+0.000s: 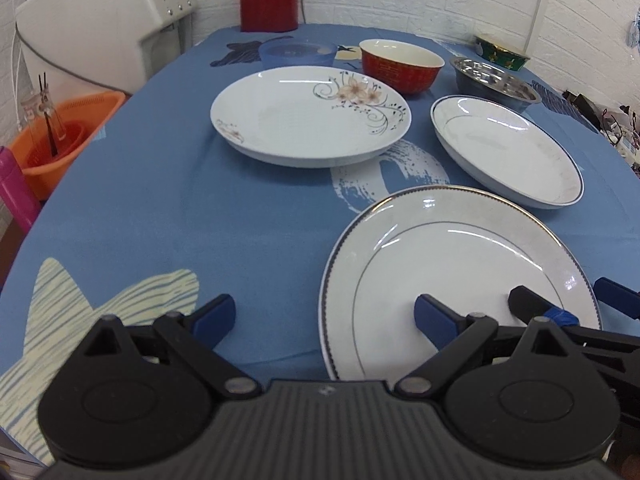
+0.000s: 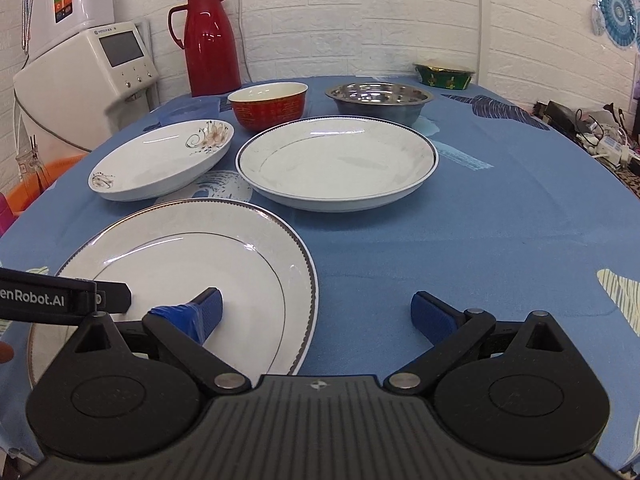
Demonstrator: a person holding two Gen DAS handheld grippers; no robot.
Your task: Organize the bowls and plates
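Left gripper: jaws spread wide, nothing between them; right fingertip over the near plate, left fingertip over bare tablecloth. Contact with the plate not determinable.

Right gripper: likewise released, jaws wide, empty. Left fingertip, wrapped in blue tape, above the same gold-rimmed near plate; right fingertip over cloth just beside the plate's rim. Both grippers side by side over this plate, close together.

Beyond: blue-rimmed deep plate on the cloth behind the near plate, apart from it. Flower-patterned plate to its left, not touching. All three plates flat and separate, none stacked.

Farther back, a row of bowls: pale blue bowl, red bowl with cream inside, steel bowl, each upright and separate. Green patterned bowl near the far table edge.

Background: red thermos jug against white brick wall; white appliance at left; orange basket below table level.
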